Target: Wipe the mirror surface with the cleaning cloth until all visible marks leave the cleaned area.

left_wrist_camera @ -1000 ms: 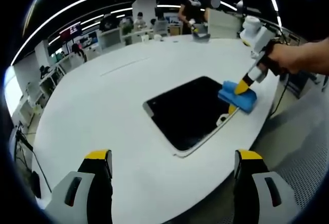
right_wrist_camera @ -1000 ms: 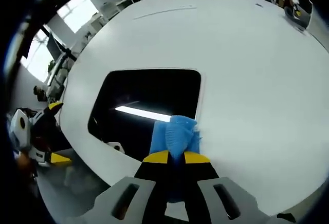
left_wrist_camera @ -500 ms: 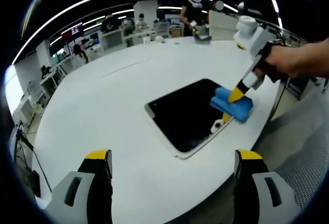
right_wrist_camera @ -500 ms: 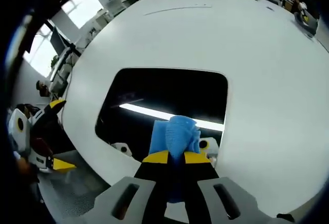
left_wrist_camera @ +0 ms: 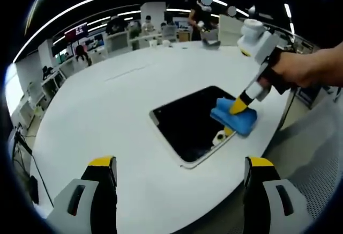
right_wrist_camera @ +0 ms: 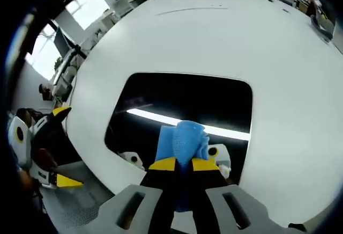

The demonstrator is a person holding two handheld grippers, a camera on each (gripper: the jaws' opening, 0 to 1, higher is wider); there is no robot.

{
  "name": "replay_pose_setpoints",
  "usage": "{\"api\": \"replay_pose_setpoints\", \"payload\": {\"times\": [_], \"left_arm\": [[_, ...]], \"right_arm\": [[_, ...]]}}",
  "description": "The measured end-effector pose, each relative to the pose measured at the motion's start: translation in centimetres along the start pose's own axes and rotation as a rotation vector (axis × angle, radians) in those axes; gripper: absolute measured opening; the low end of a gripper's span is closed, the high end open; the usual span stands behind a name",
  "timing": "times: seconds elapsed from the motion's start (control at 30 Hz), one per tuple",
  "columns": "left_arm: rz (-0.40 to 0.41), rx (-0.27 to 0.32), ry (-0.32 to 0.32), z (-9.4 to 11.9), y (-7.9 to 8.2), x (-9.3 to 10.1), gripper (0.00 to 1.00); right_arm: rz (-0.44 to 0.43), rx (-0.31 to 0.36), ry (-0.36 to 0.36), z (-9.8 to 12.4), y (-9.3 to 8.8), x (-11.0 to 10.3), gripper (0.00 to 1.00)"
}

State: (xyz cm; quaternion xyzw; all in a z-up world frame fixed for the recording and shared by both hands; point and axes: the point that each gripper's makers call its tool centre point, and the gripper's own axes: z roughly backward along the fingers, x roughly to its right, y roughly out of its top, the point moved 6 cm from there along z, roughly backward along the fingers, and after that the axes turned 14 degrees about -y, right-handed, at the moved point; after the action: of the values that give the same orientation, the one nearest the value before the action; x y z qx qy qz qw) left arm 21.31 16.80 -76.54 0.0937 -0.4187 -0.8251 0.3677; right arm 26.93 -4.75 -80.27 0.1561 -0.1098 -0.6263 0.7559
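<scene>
A dark rectangular mirror with a white frame lies flat on the white round table. My right gripper is shut on a blue cleaning cloth and presses it onto the mirror's near edge. In the left gripper view the same cloth sits on the mirror's right end under the right gripper, held by a person's hand. My left gripper is open above the table's near edge, well short of the mirror, with nothing between its jaws.
The table edge runs just past the mirror, with grey floor beyond. Desks, monitors and people fill the far room. The left gripper appears at the left of the right gripper view. A small object sits at the table's far side.
The right gripper has slid the cloth along the mirror toward its middle, so more of the mirror lies around the cloth. The left gripper has stayed still.
</scene>
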Motion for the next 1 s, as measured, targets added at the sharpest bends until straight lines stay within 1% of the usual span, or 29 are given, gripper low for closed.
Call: {"api": "replay_pose_setpoints", "payload": {"times": [0.37, 0.5, 0.63, 0.77, 0.8, 0.83, 0.93, 1.0], "left_arm": [[-0.016, -0.026, 0.002, -0.1, -0.3, 0.1, 1.00], [-0.019, -0.021, -0.005, -0.1, -0.2, 0.2, 1.00], [-0.003, -0.014, -0.024, -0.1, -0.1, 0.3, 1.00], [-0.006, -0.016, -0.018, -0.1, -0.3, 0.3, 1.00], [-0.012, -0.033, -0.006, -0.2, -0.4, 0.2, 1.00], [-0.016, -0.045, -0.004, -0.2, -0.6, 0.1, 0.99], [-0.014, -0.035, -0.017, -0.2, -0.4, 0.3, 0.99], [-0.015, -0.043, -0.027, -0.3, -0.5, 0.4, 0.99]], "right_arm": [[-0.002, 0.004, 0.018, -0.3, 0.2, -1.9, 0.03], [-0.004, 0.003, 0.028, -0.5, 0.4, -2.8, 0.03], [0.022, 0.012, 0.034, -0.6, 0.6, -3.7, 0.03], [0.069, 0.012, 0.020, -0.5, 0.7, -4.4, 0.03], [0.085, 0.011, 0.017, -0.5, 0.9, -4.8, 0.03], [0.090, 0.010, 0.017, -0.5, 0.9, -5.0, 0.03], [0.101, 0.011, 0.020, -0.6, 1.0, -5.6, 0.03], [0.094, 0.009, 0.023, -0.6, 1.1, -5.9, 0.03]]}}
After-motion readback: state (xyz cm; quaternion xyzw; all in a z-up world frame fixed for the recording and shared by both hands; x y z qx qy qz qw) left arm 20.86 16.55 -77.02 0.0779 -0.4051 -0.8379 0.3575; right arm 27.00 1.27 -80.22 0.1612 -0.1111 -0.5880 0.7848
